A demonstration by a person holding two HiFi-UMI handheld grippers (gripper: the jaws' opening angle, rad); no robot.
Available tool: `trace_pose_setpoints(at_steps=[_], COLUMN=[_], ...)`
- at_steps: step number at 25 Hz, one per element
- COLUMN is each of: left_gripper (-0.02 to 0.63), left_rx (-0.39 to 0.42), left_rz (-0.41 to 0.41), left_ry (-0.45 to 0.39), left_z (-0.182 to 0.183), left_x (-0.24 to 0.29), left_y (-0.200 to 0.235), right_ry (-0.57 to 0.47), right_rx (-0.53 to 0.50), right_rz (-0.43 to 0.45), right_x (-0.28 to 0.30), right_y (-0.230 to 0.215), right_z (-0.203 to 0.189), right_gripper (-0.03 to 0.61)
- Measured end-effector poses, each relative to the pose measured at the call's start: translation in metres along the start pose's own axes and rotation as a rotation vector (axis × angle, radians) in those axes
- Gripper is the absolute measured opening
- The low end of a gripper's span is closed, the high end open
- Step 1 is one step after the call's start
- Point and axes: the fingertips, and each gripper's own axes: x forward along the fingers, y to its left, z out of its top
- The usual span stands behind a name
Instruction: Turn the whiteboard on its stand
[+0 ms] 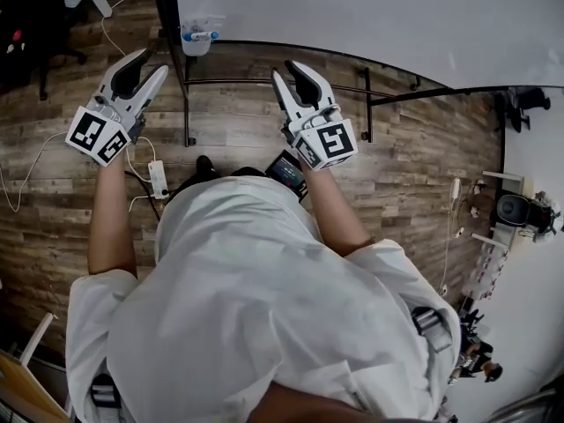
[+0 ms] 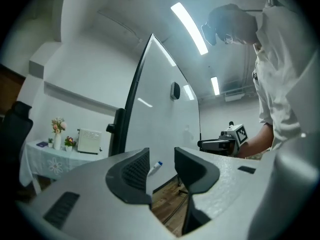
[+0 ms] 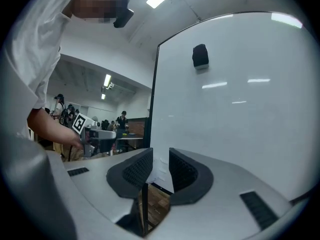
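Observation:
The whiteboard [image 1: 370, 16] is a large white panel in a black frame on a black stand [image 1: 186, 86], straight ahead of me. A black eraser [image 3: 200, 55] sticks to its face, and a marker [image 2: 156, 167] lies in its small tray [image 1: 198, 35]. My left gripper [image 1: 152, 60] is open and held level near the board's left edge [image 2: 131, 109], short of touching it, with nothing between the jaws [image 2: 162, 166]. My right gripper [image 1: 284, 67] faces the board's front a little way off. Its jaws [image 3: 161, 166] stand a narrow gap apart and hold nothing.
A power strip [image 1: 159, 179] and cables lie on the wooden floor by my feet. The stand's black bars [image 1: 366, 104] run under the board. A table with flowers [image 2: 56, 134] stands to the left. Several people [image 3: 122, 119] are far behind.

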Motion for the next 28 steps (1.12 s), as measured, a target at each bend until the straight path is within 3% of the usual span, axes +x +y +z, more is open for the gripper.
trace_pose_setpoints(at_steps=[3, 6, 8, 13, 19, 28], left_gripper=[0.107, 0.05, 0.013, 0.006, 0.006, 0.006], left_rx=[-0.028, -0.016, -0.007, 0.023, 0.078, 0.126], left_rz=[0.029, 0.081, 0.1, 0.125, 0.167, 0.225], left_ry=[-0.003, -0.005, -0.002, 0.03, 0.057, 0.081], left_z=[-0.014, -0.02, -0.022, -0.038, -0.046, -0.038], left_x=[-0.02, -0.028, -0.033, -0.055, -0.058, -0.085], left_y=[-0.035, -0.077, -0.108, -0.181, -0.26, -0.319], right_ry=[0.019, 0.029, 0.02, -0.007, -0.02, -0.022], right_rx=[-0.018, -0.035, -0.022, -0.032, -0.119, 0.007], right_rz=[-0.012, -0.046, -0.064, -0.076, -0.044, -0.18], right_x=[-0.024, -0.065, -0.095, -0.172, -0.268, -0.352], right_y=[0.011, 0.009, 0.008, 0.027, 0.055, 0.063], right_z=[-0.001, -0.002, -0.002, -0.004, -0.003, -0.019], right_gripper=[0.078, 0.001, -0.003, -0.003, -0.003, -0.003])
